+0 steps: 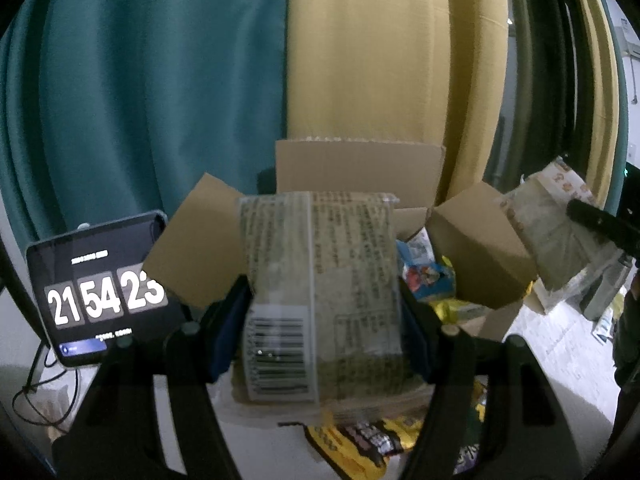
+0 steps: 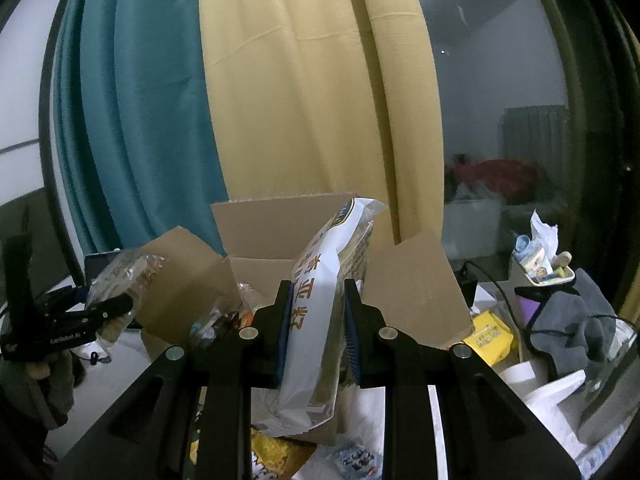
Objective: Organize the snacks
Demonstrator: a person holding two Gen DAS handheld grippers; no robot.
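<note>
Both grippers hold a snack pack in front of the open box

The left gripper is clamped on a clear pack with a barcode; the right gripper is clamped on a white pack, standing upright. The cardboard box behind already has snacks inside

Dim room: a teal curtain hangs beside a yellow curtain; dark window glass reflects a grey wall.
</note>
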